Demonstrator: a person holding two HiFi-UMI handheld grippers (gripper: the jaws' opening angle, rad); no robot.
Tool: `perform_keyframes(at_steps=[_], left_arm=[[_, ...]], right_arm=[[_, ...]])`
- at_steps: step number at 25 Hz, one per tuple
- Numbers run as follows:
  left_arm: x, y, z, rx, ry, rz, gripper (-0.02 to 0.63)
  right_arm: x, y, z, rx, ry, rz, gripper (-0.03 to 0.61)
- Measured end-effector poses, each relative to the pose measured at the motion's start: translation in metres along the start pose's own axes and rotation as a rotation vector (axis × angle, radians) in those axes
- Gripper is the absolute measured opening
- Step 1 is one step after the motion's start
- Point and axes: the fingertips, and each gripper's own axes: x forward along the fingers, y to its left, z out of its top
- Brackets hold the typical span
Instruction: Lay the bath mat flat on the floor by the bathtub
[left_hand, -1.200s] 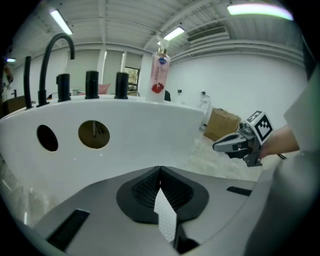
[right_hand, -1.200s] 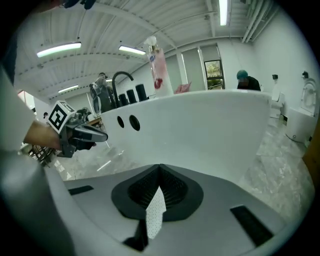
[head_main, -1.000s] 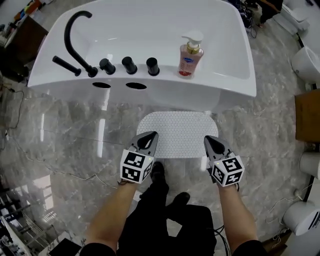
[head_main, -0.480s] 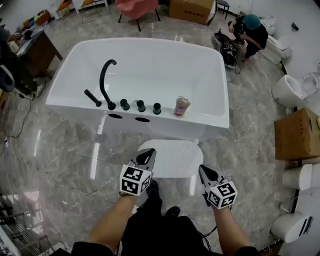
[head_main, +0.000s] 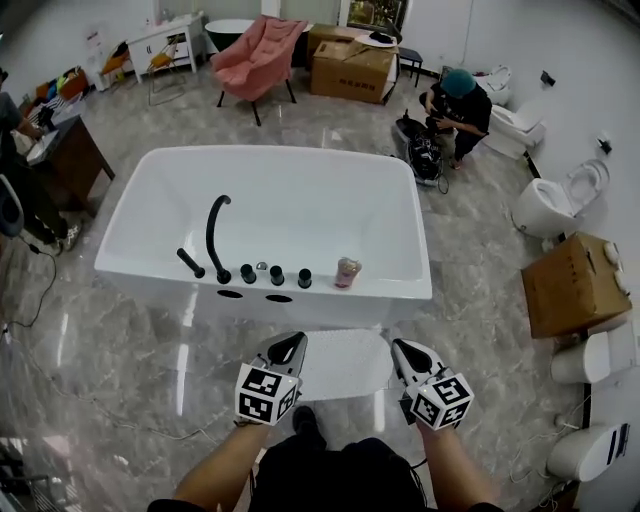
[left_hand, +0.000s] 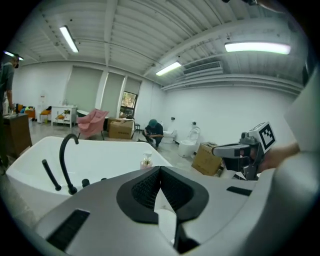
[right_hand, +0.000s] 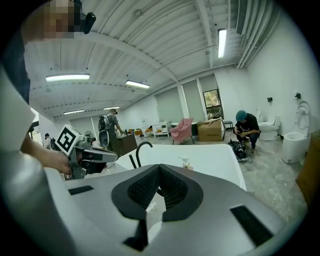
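The white dotted bath mat (head_main: 342, 362) lies flat on the grey marble floor, right against the front of the white bathtub (head_main: 330, 303). My left gripper (head_main: 296, 340) hovers over the mat's left edge and my right gripper (head_main: 397, 346) over its right edge. Both are shut with nothing between the fingers. In the left gripper view the shut left gripper (left_hand: 160, 168) points over the tub, with the right gripper (left_hand: 239, 150) beside it. The right gripper view shows my shut right gripper (right_hand: 159, 167) and the left gripper (right_hand: 91, 155) at its left.
A black faucet (head_main: 216, 235) and a pink soap bottle (head_main: 347, 272) stand on the tub's front rim. A cardboard box (head_main: 573, 284) and toilets (head_main: 556, 204) line the right side. A person (head_main: 457, 103) crouches beyond the tub, near a pink chair (head_main: 261, 55).
The head view has risen and pulled back, so the tub and mat look smaller. Both grippers have lifted away from the mat, still shut. The mat has stayed flat.
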Motion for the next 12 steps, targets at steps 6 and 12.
perform_keyframes(at_steps=[6, 12], left_arm=[[0.004, -0.017, 0.052, 0.058, -0.072, -0.052, 0.012], [0.024, -0.050, 0.096, 0.108, -0.134, -0.081, 0.012]], right_arm=[[-0.017, 0.008, 0.028, -0.003, -0.038, -0.017, 0.014], [-0.046, -0.017, 0.060, -0.021, -0.107, -0.037, 0.014]])
